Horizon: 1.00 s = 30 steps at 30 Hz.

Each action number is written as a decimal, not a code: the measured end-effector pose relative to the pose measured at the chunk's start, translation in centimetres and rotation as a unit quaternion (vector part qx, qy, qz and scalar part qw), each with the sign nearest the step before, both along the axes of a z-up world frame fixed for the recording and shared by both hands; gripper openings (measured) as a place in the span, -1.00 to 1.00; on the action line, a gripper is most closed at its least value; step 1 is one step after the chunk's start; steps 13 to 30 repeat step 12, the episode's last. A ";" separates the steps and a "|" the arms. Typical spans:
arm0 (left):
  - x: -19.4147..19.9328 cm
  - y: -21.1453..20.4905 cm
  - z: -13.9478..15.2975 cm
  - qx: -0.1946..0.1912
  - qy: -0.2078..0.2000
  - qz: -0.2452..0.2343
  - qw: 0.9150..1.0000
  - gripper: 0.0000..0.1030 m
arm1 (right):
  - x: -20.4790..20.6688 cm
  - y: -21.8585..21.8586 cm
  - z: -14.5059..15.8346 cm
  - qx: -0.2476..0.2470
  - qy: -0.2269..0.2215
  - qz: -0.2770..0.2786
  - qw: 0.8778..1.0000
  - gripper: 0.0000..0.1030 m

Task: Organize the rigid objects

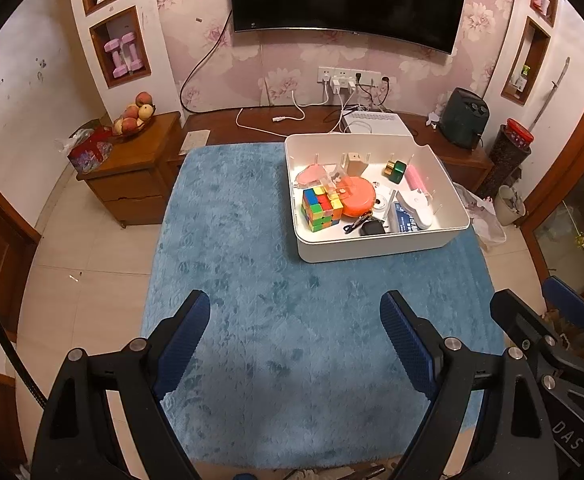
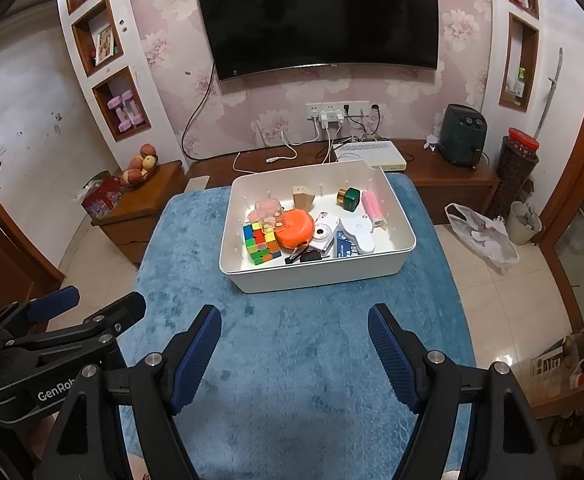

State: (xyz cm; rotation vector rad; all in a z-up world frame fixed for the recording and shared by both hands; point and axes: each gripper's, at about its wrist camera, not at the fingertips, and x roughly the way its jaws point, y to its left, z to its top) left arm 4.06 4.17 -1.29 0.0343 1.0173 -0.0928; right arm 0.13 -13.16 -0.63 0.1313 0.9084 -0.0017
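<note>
A white bin (image 1: 371,246) (image 2: 319,274) stands on a blue plush cloth (image 1: 252,280) (image 2: 292,360). It holds a colourful puzzle cube (image 1: 320,209) (image 2: 260,243), an orange round case (image 1: 357,197) (image 2: 295,229), a green box (image 1: 396,171) (image 2: 349,198), a pink cylinder (image 1: 416,179) (image 2: 371,204), a wooden block (image 1: 355,163) (image 2: 303,196) and other small items. My left gripper (image 1: 295,320) is open and empty above the cloth, short of the bin. My right gripper (image 2: 295,334) is open and empty, also short of the bin.
A wooden side cabinet (image 1: 132,176) with a fruit bowl (image 1: 134,118) stands at the left. A low TV bench (image 2: 431,164) with cables and a white device runs behind the table. A bin and a plastic bag (image 2: 483,236) lie on the tiled floor at right.
</note>
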 end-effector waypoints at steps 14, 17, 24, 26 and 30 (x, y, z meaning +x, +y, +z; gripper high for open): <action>-0.2 -0.4 -0.5 0.006 0.007 -0.007 1.000 0.73 | -0.1 0.0 -0.1 0.001 0.005 -0.006 1.000 0.49; -0.2 -0.4 -0.5 0.006 0.007 -0.007 1.000 0.73 | -0.1 0.0 -0.1 0.001 0.005 -0.006 1.000 0.49; -0.2 -0.4 -0.5 0.006 0.007 -0.007 1.000 0.73 | -0.1 0.0 -0.1 0.001 0.005 -0.006 1.000 0.49; -0.2 -0.4 -0.5 0.006 0.007 -0.007 1.000 0.73 | -0.1 0.0 -0.1 0.001 0.005 -0.006 1.000 0.49; -0.2 -0.4 -0.5 0.006 0.007 -0.007 1.000 0.73 | -0.1 0.0 -0.1 0.001 0.005 -0.006 1.000 0.49</action>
